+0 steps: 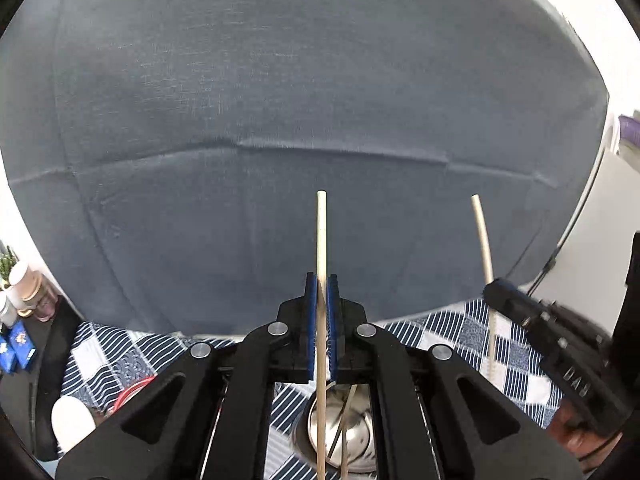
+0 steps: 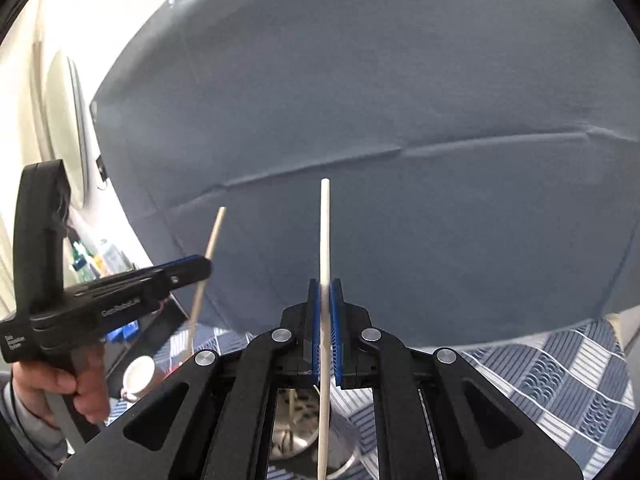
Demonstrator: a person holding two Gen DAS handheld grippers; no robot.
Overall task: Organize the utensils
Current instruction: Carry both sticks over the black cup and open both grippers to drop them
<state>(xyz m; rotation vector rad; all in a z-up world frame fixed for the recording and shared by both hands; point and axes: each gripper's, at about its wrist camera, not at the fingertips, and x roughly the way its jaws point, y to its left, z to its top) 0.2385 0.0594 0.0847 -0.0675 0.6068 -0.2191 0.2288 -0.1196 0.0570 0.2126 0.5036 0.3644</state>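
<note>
My left gripper (image 1: 321, 286) is shut on a wooden chopstick (image 1: 321, 240) that stands upright between the blue pads. Below it a shiny metal utensil holder (image 1: 352, 436) holds several thin utensils. My right gripper (image 2: 325, 290) is shut on a white chopstick (image 2: 325, 232), also upright, above the same metal holder (image 2: 292, 436). The right gripper with its white chopstick (image 1: 483, 240) shows at the right of the left wrist view. The left gripper (image 2: 200, 266) with the wooden chopstick (image 2: 210, 244) shows at the left of the right wrist view.
A large grey-blue fabric backdrop (image 1: 280, 120) fills the space ahead. A blue-and-white patterned tablecloth (image 2: 560, 380) covers the table. A white cup (image 2: 138, 372) and a red-rimmed item (image 1: 132, 392) sit to the left. Small boxes and pots (image 1: 20, 304) stand at the far left.
</note>
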